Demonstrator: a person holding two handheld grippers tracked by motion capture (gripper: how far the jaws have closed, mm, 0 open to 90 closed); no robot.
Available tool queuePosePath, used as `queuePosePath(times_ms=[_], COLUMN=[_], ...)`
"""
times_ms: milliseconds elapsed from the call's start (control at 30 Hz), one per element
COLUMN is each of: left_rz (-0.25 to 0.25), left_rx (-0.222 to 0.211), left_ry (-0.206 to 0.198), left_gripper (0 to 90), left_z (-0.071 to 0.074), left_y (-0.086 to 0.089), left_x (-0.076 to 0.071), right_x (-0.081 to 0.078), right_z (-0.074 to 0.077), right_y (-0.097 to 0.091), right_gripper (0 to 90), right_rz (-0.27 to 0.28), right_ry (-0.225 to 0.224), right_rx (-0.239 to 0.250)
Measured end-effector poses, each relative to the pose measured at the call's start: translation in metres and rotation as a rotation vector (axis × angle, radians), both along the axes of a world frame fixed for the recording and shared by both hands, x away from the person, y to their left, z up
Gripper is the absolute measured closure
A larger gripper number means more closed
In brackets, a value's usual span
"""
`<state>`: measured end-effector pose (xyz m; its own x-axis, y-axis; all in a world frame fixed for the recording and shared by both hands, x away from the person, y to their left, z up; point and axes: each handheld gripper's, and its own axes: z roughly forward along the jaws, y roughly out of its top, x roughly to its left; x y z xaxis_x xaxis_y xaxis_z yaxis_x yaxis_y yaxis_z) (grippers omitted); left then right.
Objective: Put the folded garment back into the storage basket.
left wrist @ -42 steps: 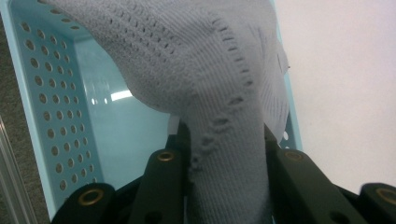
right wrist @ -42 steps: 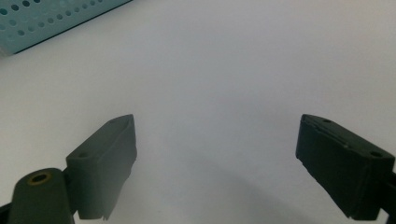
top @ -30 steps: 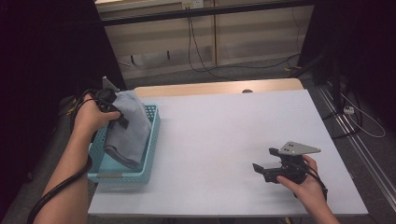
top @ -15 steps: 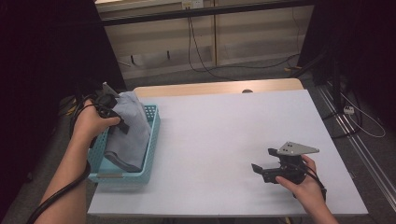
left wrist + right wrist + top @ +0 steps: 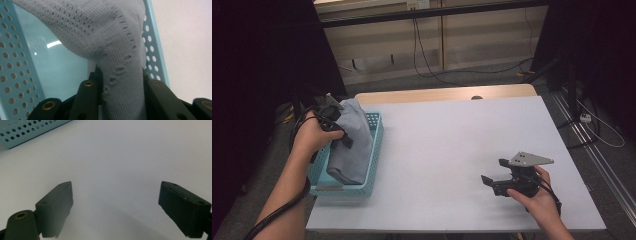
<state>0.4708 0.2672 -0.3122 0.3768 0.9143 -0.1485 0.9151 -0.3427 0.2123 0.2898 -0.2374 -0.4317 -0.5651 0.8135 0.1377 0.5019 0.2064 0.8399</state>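
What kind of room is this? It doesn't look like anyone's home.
Probably a lab or test room: a plain white table, loose cables along the floor by the wall, and a person working with a hand-held tool instead of bare hands.

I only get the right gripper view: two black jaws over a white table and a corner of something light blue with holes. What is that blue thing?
Observer: It's a light blue perforated plastic basket at the table's left edge, seen in the high view.
Operator: Is anything in it?
Observer: Yes, a grey knitted cloth hangs down into it.
Operator: Who's holding the cloth?
Observer: The left gripper; in its own view the jaws are pinched on a fold of the knit.
Operator: And my gripper?
Observer: The right gripper sits low over the white table near its front right, jaws apart, with nothing between them.
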Motion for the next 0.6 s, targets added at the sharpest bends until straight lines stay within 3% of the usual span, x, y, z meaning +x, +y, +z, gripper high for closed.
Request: queuePosePath(times_ms=[600], left_rz=[-0.031], left_rx=[-0.006], left_ry=[0.042], left_gripper=[72.9], left_z=[0.0055], left_y=[-0.0008], left_x=[-0.0067], right_x=[0.0003], right_z=[-0.0003], right_y=[0.0004], right_gripper=[12.5], right_rz=[0.0], right_ry=[-0.001], right_rx=[0.0])
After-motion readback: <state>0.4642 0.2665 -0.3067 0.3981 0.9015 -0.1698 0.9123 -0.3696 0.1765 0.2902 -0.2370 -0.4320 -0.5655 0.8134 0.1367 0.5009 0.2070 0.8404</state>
